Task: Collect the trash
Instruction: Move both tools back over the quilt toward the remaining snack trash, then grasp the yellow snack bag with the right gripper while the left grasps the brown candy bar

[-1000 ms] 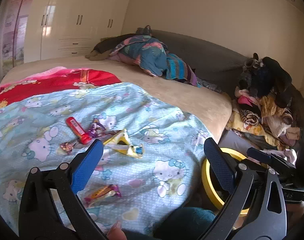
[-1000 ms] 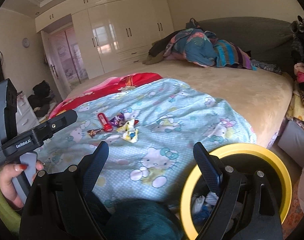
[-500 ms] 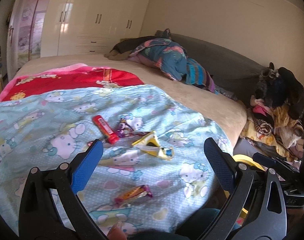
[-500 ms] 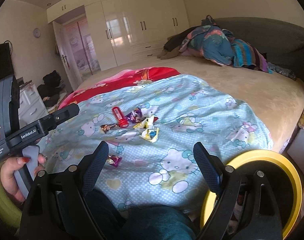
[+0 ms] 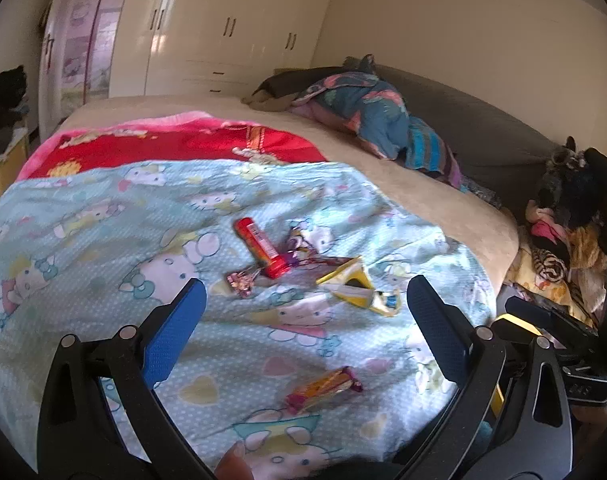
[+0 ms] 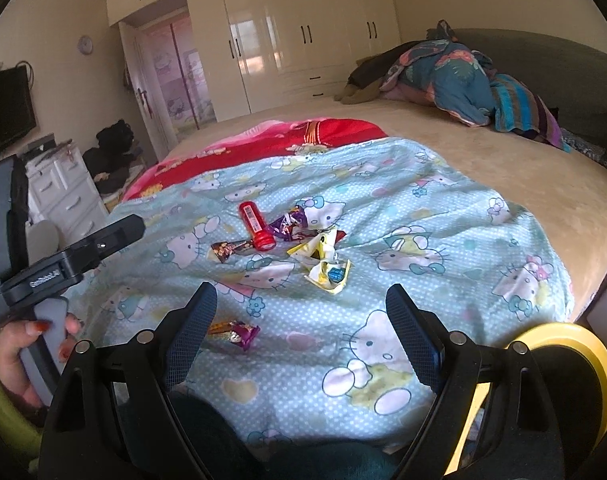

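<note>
Bedroom, bed with cartoon-cat blanket (image 6: 443, 216). Trash all uncollected on it: red tube (image 6: 256, 227), purple wrapper (image 6: 289, 222), yellow wrapper (image 6: 325, 264), candy wrapper (image 5: 323, 388) nearest. Yellow-rimmed bin (image 6: 575, 344) beside bed. Left tongs (image 5: 303, 332) and right tongs (image 6: 301, 336) apart, empty.

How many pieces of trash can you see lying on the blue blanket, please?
5: red tube, purple wrapper beside it, dark wrapper at its cap end, yellow packet, and one orange-purple wrapper nearest. Others may hide in folds.
</note>
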`<state>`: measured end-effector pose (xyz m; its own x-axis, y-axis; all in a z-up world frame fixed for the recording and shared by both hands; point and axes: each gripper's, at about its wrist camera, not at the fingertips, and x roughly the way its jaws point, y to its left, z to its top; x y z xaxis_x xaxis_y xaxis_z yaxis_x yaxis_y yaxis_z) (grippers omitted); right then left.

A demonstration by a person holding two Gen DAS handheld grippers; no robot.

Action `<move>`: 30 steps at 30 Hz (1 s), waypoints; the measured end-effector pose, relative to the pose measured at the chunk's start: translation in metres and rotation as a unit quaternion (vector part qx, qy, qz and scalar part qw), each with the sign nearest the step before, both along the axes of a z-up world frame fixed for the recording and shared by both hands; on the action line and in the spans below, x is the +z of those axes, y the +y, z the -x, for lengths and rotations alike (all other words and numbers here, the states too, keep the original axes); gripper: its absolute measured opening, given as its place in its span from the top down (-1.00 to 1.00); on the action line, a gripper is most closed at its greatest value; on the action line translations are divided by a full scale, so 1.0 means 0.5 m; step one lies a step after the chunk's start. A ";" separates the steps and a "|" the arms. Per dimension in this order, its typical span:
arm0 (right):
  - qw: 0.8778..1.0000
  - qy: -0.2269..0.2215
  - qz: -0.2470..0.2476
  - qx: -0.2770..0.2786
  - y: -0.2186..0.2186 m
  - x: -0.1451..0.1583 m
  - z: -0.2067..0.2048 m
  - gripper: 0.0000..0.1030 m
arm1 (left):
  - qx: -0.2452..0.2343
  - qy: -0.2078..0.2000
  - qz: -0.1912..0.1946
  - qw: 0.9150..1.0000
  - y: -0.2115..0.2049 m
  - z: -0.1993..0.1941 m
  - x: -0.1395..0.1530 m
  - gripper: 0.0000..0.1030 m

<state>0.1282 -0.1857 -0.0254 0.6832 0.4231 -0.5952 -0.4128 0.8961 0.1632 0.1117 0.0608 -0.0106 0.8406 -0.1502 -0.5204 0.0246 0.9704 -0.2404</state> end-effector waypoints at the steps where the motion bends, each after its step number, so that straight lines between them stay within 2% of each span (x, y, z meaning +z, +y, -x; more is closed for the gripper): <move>1: 1.000 0.003 0.002 0.001 0.006 -0.006 -0.009 -0.63 | 0.003 0.002 0.001 1.000 0.004 -0.002 -0.003 -0.79; 13: 0.999 0.043 0.026 -0.004 0.043 -0.079 -0.124 -0.63 | 0.019 0.053 0.015 0.998 0.053 -0.074 -0.079 -0.79; 18: 0.998 0.057 0.037 -0.006 0.064 -0.110 -0.167 -0.63 | 0.023 0.078 0.032 0.996 0.068 -0.118 -0.108 -0.51; 22: 0.997 0.065 0.048 -0.008 0.079 -0.132 -0.192 -0.63 | 0.021 0.103 0.044 0.994 0.073 -0.152 -0.138 -0.15; 30: 0.995 0.076 0.061 -0.018 0.096 -0.173 -0.236 -0.63 | 0.018 0.137 0.071 0.988 0.077 -0.202 -0.186 -0.01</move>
